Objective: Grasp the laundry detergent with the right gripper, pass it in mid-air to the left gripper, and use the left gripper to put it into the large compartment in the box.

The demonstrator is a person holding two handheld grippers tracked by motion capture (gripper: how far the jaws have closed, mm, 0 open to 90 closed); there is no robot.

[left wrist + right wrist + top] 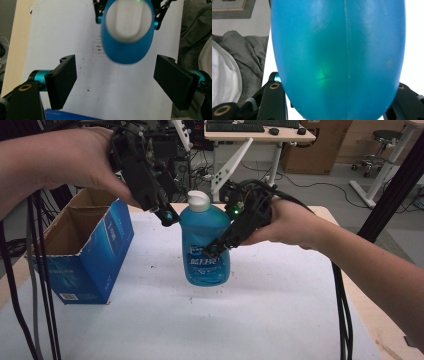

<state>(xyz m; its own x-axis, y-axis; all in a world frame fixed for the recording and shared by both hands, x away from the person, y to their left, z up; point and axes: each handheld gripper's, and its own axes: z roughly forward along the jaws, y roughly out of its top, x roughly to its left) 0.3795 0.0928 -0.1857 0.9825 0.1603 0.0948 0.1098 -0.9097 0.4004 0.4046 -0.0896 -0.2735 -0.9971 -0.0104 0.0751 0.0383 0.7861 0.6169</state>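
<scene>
While the right tool (215, 251) clamps the blue bottle (205, 245), the left tool (116, 80) hovers open above its white cap (126, 21).

Open blue carton (85, 250), perhaps empty.

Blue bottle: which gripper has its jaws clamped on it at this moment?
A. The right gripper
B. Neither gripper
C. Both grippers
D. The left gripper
A. The right gripper has its jaws pressed against both sides of the blue bottle, while the left gripper hangs above the white cap with its jaws wide apart, touching nothing.
</scene>
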